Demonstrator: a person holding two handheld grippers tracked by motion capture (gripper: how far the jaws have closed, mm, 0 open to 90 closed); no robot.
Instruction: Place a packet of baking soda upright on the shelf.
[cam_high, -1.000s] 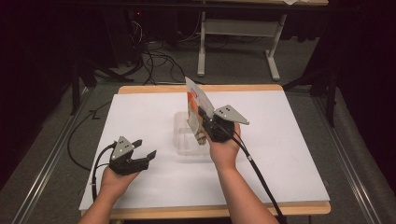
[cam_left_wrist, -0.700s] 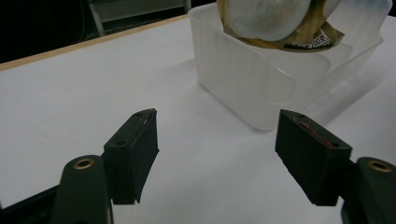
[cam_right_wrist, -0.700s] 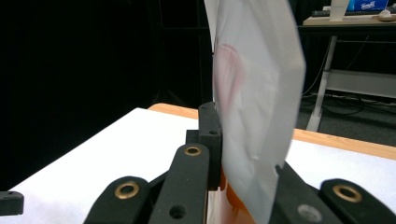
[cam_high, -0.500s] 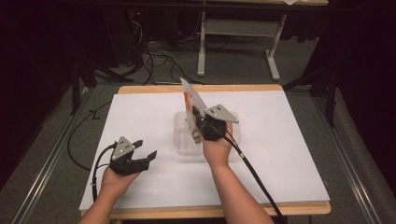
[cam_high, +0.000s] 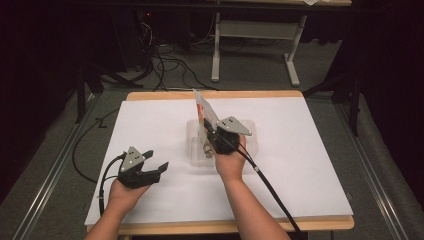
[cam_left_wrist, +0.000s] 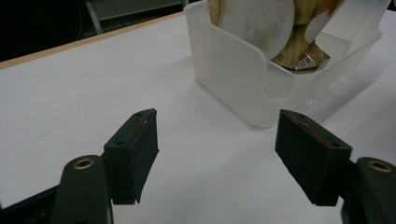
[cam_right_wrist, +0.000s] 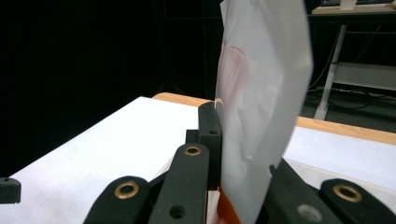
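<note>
A clear plastic bin (cam_high: 194, 152) stands mid-table on the white board. My right gripper (cam_high: 206, 126) hovers over it, shut on a flat white packet (cam_high: 204, 107) with red print that stands up on edge above the jaws. In the right gripper view the packet (cam_right_wrist: 261, 93) is pinched between the black jaws of the right gripper (cam_right_wrist: 226, 137). My left gripper (cam_high: 158, 161) rests low at the front left, open with nothing in it. In the left gripper view, the left gripper (cam_left_wrist: 215, 154) faces the bin (cam_left_wrist: 233, 70), which holds other packets (cam_left_wrist: 261, 23).
The white board (cam_high: 300, 165) covers a wooden table whose edge (cam_high: 250, 226) runs along the front. The right gripper's cable (cam_high: 272, 192) trails to the front right. Cables and a stand's legs (cam_high: 290, 65) lie on the floor beyond the table.
My right gripper has shifted a little left and nearer with the packet, still over the bin. The left gripper has stayed in place, open.
</note>
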